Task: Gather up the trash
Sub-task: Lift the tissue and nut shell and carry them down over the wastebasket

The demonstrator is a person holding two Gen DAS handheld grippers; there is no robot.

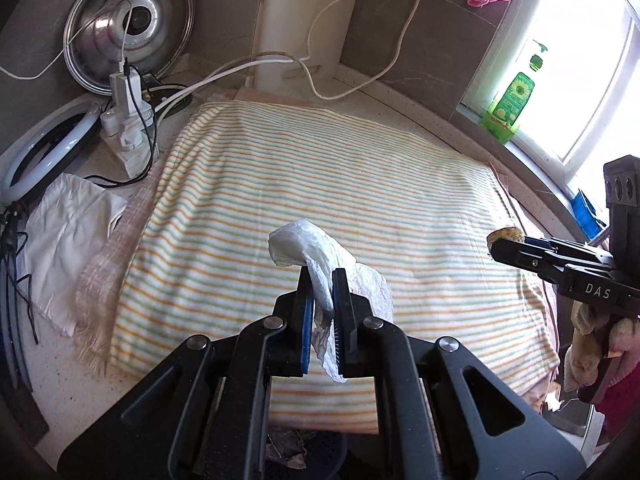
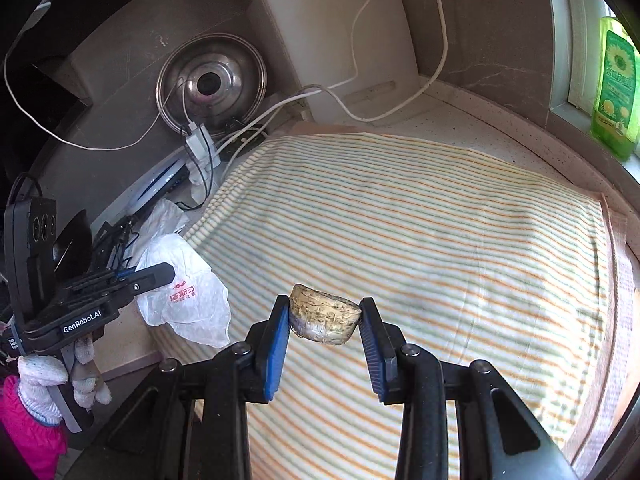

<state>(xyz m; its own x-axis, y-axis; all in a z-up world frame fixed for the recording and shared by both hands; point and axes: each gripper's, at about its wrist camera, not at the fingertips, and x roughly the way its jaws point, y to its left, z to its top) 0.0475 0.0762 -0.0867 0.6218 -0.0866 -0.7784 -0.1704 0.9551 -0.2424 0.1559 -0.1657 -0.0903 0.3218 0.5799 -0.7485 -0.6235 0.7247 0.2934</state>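
Observation:
My left gripper (image 1: 322,276) is shut on a crumpled white plastic bag (image 1: 316,258) and holds it above the striped towel (image 1: 360,184). The bag also shows in the right wrist view (image 2: 188,292), with red print, hanging from the left gripper (image 2: 160,272). My right gripper (image 2: 325,312) is shut on a yellowish-brown chunk of trash (image 2: 322,314) above the towel. In the left wrist view the right gripper (image 1: 496,246) enters from the right with the chunk (image 1: 505,234) at its tip.
A power strip with chargers and cables (image 1: 128,128), a ring light (image 1: 44,152) and a white cloth (image 1: 68,232) lie left. A metal lid (image 1: 128,24) leans on the wall. A green bottle (image 1: 510,100) stands on the windowsill. A dark bin (image 1: 304,452) sits below the counter edge.

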